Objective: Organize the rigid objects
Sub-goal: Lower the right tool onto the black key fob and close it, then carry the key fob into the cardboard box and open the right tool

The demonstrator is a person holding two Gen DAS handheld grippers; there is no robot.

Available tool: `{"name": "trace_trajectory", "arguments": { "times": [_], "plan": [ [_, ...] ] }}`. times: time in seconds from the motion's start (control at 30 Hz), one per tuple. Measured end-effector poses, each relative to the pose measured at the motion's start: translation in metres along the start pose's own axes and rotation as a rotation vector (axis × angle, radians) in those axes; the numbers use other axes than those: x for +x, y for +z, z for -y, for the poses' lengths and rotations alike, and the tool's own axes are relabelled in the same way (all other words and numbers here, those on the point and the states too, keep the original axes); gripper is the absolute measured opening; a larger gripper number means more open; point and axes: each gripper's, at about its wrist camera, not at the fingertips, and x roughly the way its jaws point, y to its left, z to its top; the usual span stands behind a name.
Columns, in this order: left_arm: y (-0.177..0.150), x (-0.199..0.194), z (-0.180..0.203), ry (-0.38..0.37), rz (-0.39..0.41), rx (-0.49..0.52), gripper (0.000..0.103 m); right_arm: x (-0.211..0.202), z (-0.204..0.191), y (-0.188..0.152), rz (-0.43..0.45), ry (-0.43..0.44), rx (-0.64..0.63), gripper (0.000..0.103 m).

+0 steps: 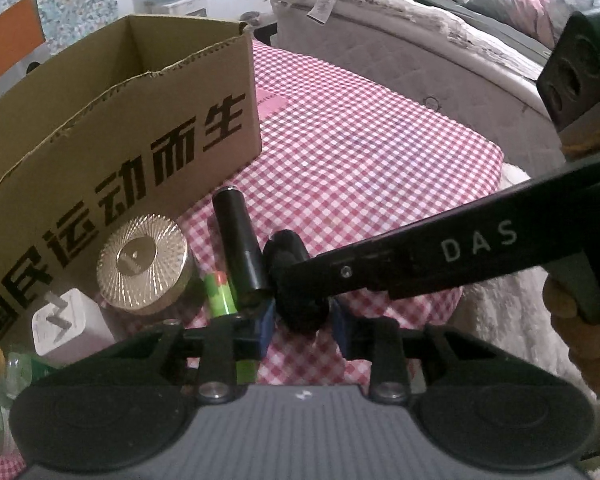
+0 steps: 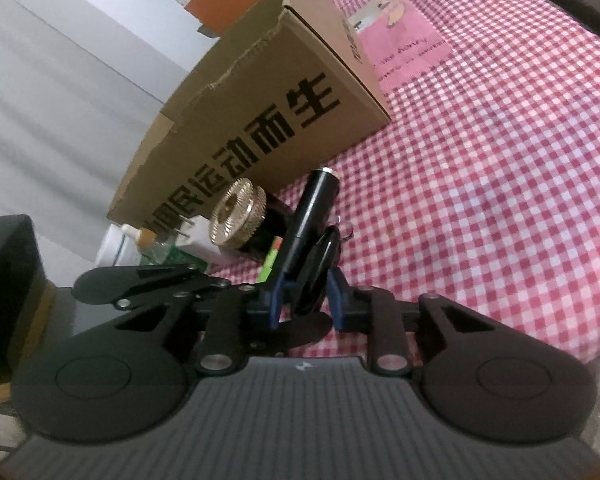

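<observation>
Both grippers (image 1: 302,322) (image 2: 306,298) pinch narrow on the same black fob (image 1: 296,280), which lies on the check cloth (image 1: 380,152) beside a black tube (image 1: 240,248). Lift together, level, toward the box (image 1: 100,140); 1 uneven pull could twist it free.

Dim, soft indoor light, cool colour cast, strong fisheye bending with dark corners, slight overall blur

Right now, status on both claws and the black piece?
Both claws, left claw and right claw, shut on small black object. Black cylinder and green battery crowd alongside. Cardboard box open.
</observation>
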Motion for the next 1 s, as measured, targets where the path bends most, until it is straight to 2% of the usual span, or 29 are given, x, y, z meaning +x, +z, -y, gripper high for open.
{"name": "trace_trajectory", "arguments": {
  "times": [0.17,0.3,0.5,0.8,0.9,1.0],
  "plan": [
    [0.009,0.005,-0.001,0.013,0.0,-0.007,0.036,0.003,0.004,0.006,0.0,0.002,0.009,0.022],
    [0.012,0.008,0.0,0.025,0.01,-0.012,0.028,0.008,0.007,0.009,-0.001,-0.005,0.022,0.022],
    [0.01,0.004,0.0,0.037,0.034,-0.014,0.026,0.013,0.007,0.008,0.025,0.006,0.034,0.019],
    [0.003,-0.044,0.01,0.058,0.158,0.006,0.026,-0.017,-0.028,0.001,0.079,-0.001,-0.043,0.019],
    [0.002,-0.075,0.008,0.091,0.229,0.01,0.026,-0.029,-0.052,0.004,0.105,0.007,-0.094,0.019],
    [0.006,-0.107,-0.004,0.159,0.293,0.0,0.026,-0.037,-0.084,0.015,0.131,0.035,-0.173,0.019]
  ]
}}
